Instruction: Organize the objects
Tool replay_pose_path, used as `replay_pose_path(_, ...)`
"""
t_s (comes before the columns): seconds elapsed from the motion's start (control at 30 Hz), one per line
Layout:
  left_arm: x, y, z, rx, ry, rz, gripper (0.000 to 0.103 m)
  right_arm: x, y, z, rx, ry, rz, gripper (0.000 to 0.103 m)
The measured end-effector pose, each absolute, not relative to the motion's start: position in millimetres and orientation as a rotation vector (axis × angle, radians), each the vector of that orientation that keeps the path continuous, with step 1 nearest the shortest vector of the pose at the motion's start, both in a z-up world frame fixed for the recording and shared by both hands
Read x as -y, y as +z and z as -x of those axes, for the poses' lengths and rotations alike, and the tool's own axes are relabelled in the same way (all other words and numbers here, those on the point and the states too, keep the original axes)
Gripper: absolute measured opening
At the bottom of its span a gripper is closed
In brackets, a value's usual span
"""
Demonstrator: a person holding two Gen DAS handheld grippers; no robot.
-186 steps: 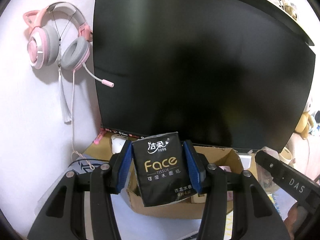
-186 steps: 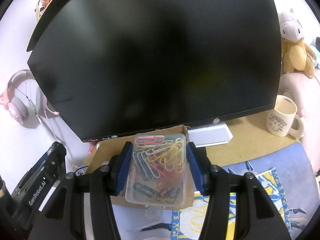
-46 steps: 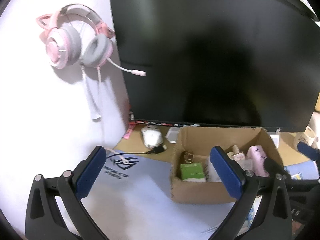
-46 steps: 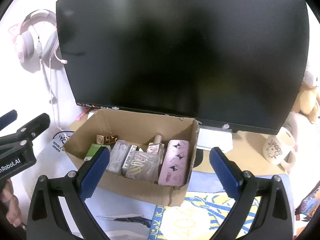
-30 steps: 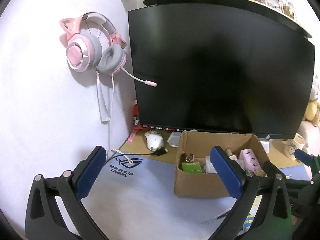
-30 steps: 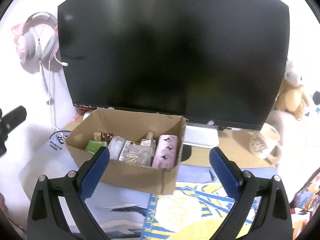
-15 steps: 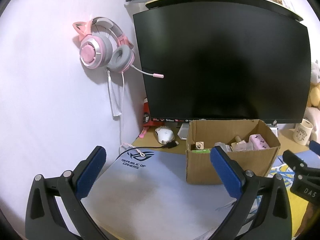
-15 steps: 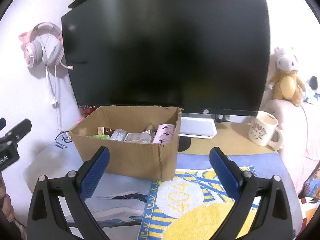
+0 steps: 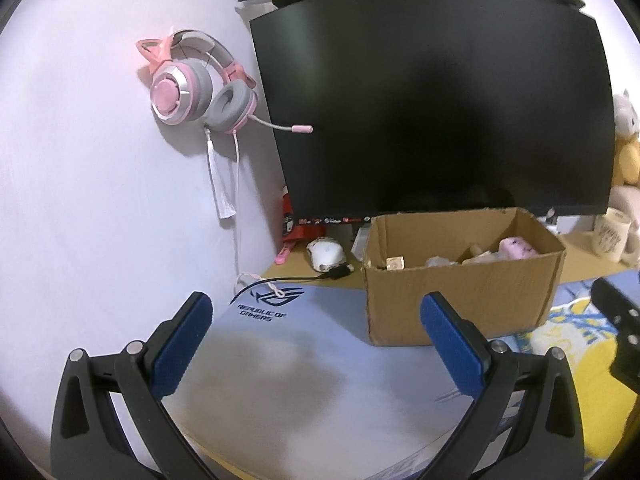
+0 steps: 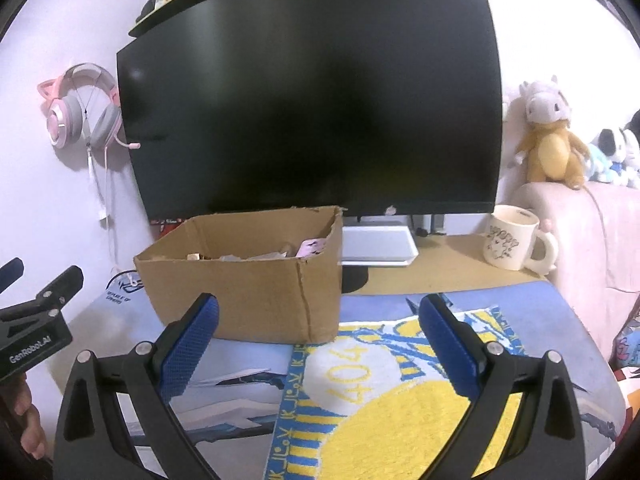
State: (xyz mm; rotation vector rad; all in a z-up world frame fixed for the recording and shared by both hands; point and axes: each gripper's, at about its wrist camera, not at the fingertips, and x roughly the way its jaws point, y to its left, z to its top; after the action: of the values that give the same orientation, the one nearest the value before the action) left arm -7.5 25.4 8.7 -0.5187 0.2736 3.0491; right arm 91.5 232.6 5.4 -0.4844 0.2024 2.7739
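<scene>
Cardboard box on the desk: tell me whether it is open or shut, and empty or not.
Open and not empty. The cardboard box has no closed top, and a pink case and other small items show above its front wall.

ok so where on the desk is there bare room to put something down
Bare mat between the left gripper and the cardboard box, and the yellow patch under the right gripper. Crowded: inside the box, and behind it around the white mouse and mug.

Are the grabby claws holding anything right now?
No. The left hand-held gripper and the right hand-held gripper are both open and empty. The cardboard box sits on the desk, untouched.
</scene>
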Motion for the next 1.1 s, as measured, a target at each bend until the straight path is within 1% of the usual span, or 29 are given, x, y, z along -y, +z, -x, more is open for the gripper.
replay_pose_path(0.13,-25.1,4.8,13.4,-0.247,3.024,0.576,0.103,-234.7,1.3,-90.5,-0.203,2.775,0.514,0.103)
replay_pose_path(0.27,-24.2,2.7,15.0,-0.247,3.028,0.589,0.103,-240.5,-4.8,-90.5,-0.256,2.778,0.553,0.103)
replay_pose_path(0.43,-21.6,0.2,13.2,-0.229,3.018,0.585,0.103,-239.6,-11.3,-89.5,-0.228,2.763,0.564,0.103)
replay_pose_path(0.7,-27.5,-5.4,13.1,-0.236,2.957,0.612,0.103,-245.3,-12.2,-92.4,-0.271,2.76,0.564,0.103)
replay_pose_path(1.1,-31.4,-6.6,9.3,-0.213,2.93,0.6,0.103,-245.5,-14.2,-90.9,-0.253,2.756,0.578,0.103)
